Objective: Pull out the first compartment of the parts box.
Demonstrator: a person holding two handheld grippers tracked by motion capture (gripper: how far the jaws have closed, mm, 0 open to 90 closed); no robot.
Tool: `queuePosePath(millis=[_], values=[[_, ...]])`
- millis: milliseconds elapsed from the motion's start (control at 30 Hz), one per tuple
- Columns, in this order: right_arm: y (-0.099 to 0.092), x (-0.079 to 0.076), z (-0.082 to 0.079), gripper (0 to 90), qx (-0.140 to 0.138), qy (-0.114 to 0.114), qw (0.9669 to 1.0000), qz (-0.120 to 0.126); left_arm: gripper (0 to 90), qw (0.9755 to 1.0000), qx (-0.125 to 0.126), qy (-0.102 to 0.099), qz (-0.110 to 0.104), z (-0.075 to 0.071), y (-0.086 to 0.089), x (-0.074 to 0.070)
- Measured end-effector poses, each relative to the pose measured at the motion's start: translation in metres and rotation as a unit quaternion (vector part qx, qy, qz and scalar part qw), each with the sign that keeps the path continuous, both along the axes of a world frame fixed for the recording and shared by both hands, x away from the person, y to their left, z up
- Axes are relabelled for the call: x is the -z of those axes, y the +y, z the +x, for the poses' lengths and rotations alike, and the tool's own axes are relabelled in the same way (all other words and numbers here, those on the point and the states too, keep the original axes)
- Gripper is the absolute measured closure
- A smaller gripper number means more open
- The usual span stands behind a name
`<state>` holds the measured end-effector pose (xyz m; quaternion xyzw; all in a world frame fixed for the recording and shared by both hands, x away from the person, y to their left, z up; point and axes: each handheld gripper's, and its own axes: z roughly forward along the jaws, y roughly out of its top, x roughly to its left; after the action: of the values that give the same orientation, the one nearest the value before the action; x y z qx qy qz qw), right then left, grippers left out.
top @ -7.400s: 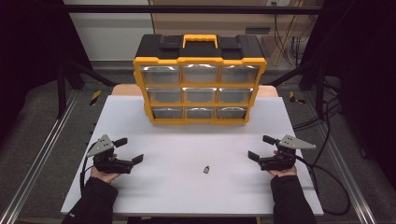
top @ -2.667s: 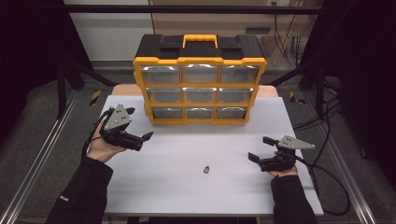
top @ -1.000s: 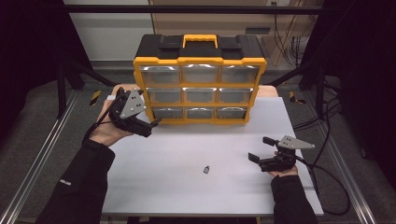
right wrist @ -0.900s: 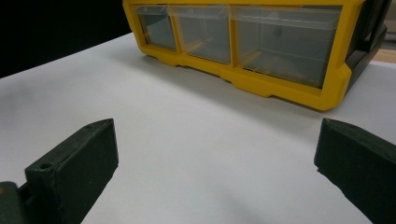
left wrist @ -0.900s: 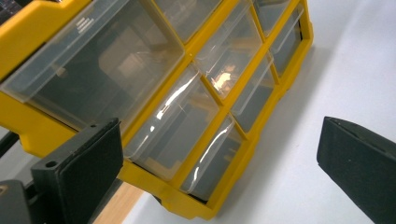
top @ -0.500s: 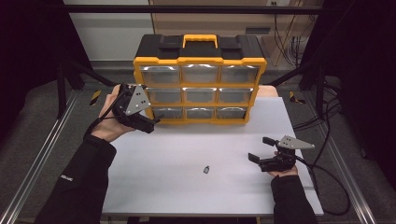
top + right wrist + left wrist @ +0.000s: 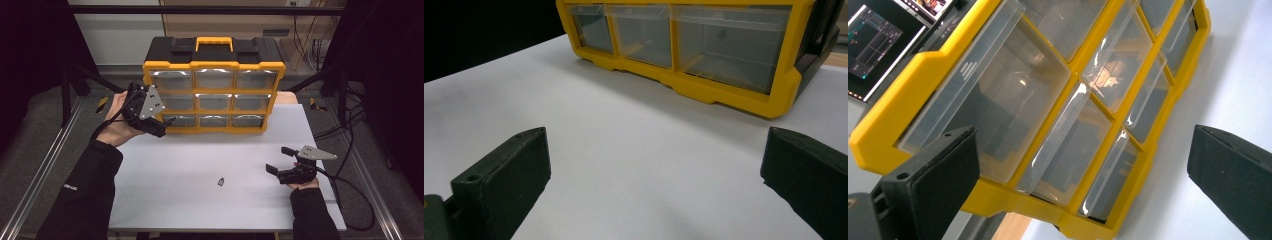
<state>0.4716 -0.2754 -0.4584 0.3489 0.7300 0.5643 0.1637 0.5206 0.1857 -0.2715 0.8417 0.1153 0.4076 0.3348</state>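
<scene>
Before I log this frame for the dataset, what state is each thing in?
Left claw: open, holds nothing, raised beside the organizer's left drawers.
Right claw: open, empty, low over the table.
Yellow drawer organizer: upright on the table, all nine clear drawers shut.
Carry handle: folded down.
Small dark part: lying loose on the white table, untouched.
</scene>
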Motion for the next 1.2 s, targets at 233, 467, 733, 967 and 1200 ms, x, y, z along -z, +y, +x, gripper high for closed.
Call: queuePosePath(millis=[233, 467, 733, 967, 1200], values=[[0.000, 0.000, 0.000, 0.4, -0.001, 0.000, 1.0000, 0.000, 0.0, 0.9998, -0.003, -0.011, 0.016, 0.003, -0.003, -0.003], [0.000, 0.000, 0.000, 0.4, 0.000, 0.001, 1.0000, -0.002, 0.0, 0.9996, -0.003, -0.021, 0.021, 0.009, -0.006, -0.010], [0.000, 0.000, 0.000, 0.4, -0.001, 0.000, 1.0000, -0.001, 0.0, 0.9989, -0.004, -0.031, 0.035, 0.016, -0.011, -0.016], [0.000, 0.000, 0.000, 0.4, -0.001, 0.001, 1.0000, -0.002, 0.0, 0.9975, -0.004, -0.045, 0.055, 0.025, -0.017, -0.017], [0.000, 0.000, 0.000, 0.4, -0.001, 0.000, 1.0000, -0.001, 0.0, 0.9959, -0.003, -0.054, 0.073, 0.033, -0.023, -0.016]])
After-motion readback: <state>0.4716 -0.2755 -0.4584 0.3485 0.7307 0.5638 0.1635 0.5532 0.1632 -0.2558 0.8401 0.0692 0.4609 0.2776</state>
